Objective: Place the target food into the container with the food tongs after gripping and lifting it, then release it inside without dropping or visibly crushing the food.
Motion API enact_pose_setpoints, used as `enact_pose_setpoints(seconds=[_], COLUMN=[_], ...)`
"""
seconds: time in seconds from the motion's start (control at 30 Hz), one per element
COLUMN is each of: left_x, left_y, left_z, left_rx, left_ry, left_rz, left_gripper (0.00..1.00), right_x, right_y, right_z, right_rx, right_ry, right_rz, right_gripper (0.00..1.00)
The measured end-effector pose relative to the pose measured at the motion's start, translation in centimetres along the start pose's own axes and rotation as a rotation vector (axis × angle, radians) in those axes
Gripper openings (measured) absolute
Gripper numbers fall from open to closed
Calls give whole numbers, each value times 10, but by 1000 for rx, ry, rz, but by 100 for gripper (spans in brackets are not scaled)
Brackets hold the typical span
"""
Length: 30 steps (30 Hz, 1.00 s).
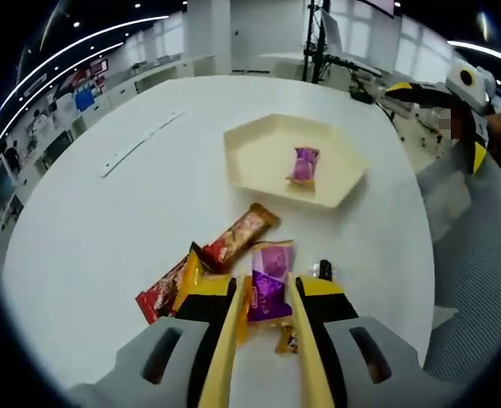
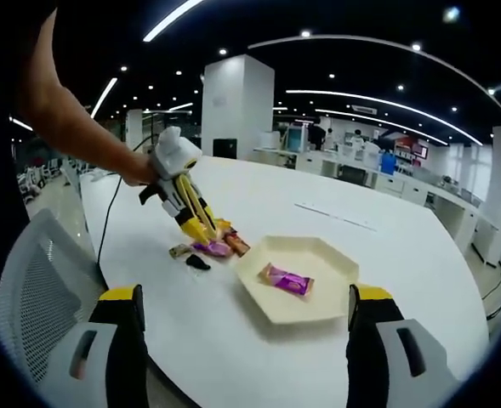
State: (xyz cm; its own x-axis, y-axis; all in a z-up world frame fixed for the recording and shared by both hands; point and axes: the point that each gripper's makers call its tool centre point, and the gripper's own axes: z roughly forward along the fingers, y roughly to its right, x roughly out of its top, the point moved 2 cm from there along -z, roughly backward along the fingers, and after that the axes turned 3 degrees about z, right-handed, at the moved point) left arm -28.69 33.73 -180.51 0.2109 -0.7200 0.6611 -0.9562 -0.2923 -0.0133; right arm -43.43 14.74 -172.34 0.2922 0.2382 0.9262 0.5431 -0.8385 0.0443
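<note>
Yellow tongs (image 1: pixel 267 340) ran forward from the left gripper (image 1: pixel 267 293), their two blades narrowed on either side of a purple packet (image 1: pixel 271 280) lying on the white table (image 1: pixel 105 229); whether they were actually pinching it could not be told. Touching that packet lay a red-brown bar (image 1: pixel 241 236), a red wrapper (image 1: pixel 161 293) and a small black piece (image 1: pixel 324 270). Farther off stood a cream hexagonal tray (image 1: pixel 250 157) holding another purple snack (image 1: pixel 304 164). The right gripper (image 2: pixel 246 340) hung near the table edge, jaws spread wide apart, with the tray (image 2: pixel 335 259) between and beyond them.
</note>
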Motion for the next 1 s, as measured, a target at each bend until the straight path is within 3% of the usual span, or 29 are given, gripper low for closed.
enact_pose_setpoints(seconds=[0.4, 0.57, 0.73, 1.0], left_x=[-8, -5, -4, -7], left_y=[5, 1, 5, 6], left_z=[15, 14, 14, 11], left_rx=[-6, 29, 47, 21], left_ry=[-32, -29, -38, -51], left_rz=[14, -19, 25, 12], left_gripper=[24, 19, 17, 17], right_x=[0, 0, 1, 1], right_y=[0, -2, -2, -2], right_z=[1, 1, 1, 1], right_rx=[4, 10, 8, 10], right_ry=[0, 2, 2, 3], right_rz=[7, 6, -2, -5], right_gripper=[98, 98, 97, 97])
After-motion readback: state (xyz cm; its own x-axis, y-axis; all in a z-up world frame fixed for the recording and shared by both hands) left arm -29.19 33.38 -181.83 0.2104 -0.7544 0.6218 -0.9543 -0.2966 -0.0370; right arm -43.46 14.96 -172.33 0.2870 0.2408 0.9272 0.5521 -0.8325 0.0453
